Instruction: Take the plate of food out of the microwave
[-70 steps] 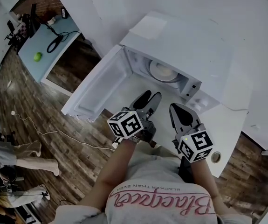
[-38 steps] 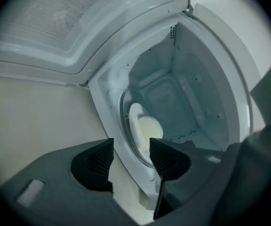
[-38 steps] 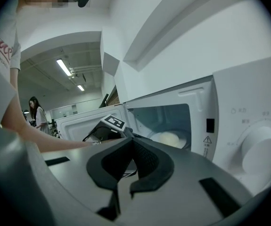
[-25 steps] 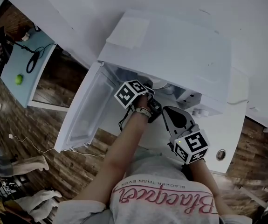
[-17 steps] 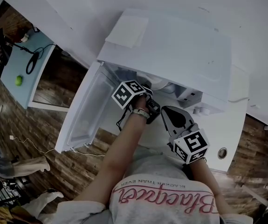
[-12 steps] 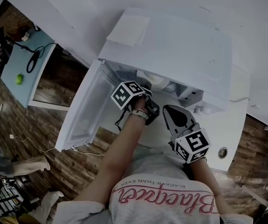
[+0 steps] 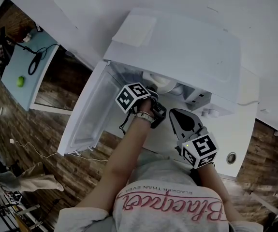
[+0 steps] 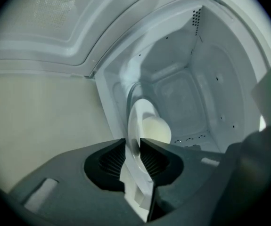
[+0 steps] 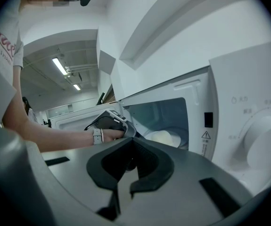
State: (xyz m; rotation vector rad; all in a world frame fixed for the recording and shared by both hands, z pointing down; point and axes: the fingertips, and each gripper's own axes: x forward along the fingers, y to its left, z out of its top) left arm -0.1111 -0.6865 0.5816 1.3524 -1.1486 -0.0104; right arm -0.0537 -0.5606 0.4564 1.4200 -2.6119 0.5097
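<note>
Plate (image 8: pixel 137 121) of food sits inside microwave (image 7: pixel 177 47), near rim between left gripper (image 8: pixel 134 147) jaws, which have just been closing onto it; right gripper (image 9: pixel 123 185) clenched empty outside; I'd confirm firm bite, then pull out level.

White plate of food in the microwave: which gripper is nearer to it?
Left. The left gripper is inside the white microwave, fingers just closed onto the rim of the white plate; the right gripper waits outside.
</note>
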